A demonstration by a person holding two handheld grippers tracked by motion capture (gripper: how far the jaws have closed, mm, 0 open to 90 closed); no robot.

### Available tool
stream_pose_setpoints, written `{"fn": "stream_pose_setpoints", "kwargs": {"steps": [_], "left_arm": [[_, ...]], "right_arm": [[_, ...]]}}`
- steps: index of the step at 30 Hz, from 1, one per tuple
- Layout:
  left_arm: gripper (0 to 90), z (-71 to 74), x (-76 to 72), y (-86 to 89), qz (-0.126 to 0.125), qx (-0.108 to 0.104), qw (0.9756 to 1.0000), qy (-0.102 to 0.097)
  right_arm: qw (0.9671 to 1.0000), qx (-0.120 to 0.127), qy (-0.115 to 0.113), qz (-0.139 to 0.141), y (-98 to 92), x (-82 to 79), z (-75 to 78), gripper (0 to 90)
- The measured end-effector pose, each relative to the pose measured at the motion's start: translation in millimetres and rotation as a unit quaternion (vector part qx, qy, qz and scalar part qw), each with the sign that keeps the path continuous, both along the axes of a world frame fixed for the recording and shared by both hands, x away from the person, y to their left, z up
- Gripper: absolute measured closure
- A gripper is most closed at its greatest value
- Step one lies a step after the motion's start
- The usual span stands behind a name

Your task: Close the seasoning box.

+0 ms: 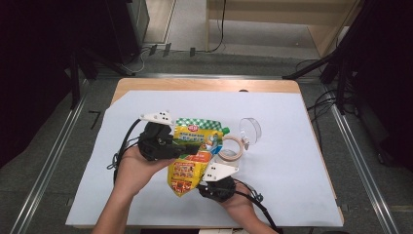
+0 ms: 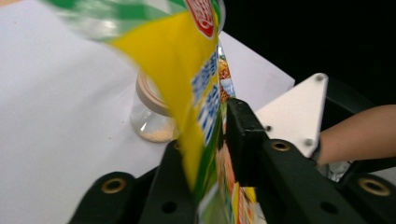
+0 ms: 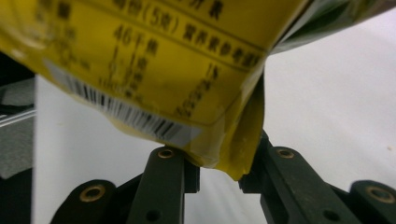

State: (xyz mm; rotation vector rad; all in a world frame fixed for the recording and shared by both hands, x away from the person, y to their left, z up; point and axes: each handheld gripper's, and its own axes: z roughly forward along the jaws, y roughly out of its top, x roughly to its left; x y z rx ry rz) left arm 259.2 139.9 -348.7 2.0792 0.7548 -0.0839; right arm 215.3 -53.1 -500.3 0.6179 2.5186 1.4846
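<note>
Above the near middle of the white table sheet [image 1: 292, 146], a yellow seasoning pouch [image 1: 192, 156] hangs between two grippers. Left gripper [image 1: 176, 146] is clenched on its side, steadying the spout end. Right gripper [image 1: 207, 171] pinches the bottom corner, apparently tilting contents toward the glass jar [image 1: 231, 148] just beyond.

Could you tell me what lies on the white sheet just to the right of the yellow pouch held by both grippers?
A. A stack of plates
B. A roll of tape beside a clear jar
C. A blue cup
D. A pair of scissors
B: in the high view a roll of tape lies beside a clear jar, right of the yellow pouch.
</note>
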Motion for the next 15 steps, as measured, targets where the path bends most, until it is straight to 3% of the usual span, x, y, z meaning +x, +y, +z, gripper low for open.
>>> {"fn": "stream_pose_setpoints", "kwargs": {"steps": [3, 13, 15], "left_arm": [[79.5, -3.0, 0.7, -4.5, 0.001, -0.007, 1.0, 0.006], [75.9, -10.3, -0.4, -16.5, 0.018, 0.02, 0.9996, -0.01], [74.4, -12.5, -0.4, -19.2, 0.021, 0.023, 0.9995, -0.005]], "right_arm": [[1.0, -0.002, 0.0, 0.007, 3.2, -4.0, 1.4, 76.0], [0.9994, 0.006, 0.008, 0.033, 9.5, -12.7, 5.5, 76.3], [0.9991, 0.008, 0.012, 0.04, 10.8, -14.5, 6.5, 75.8]]}}
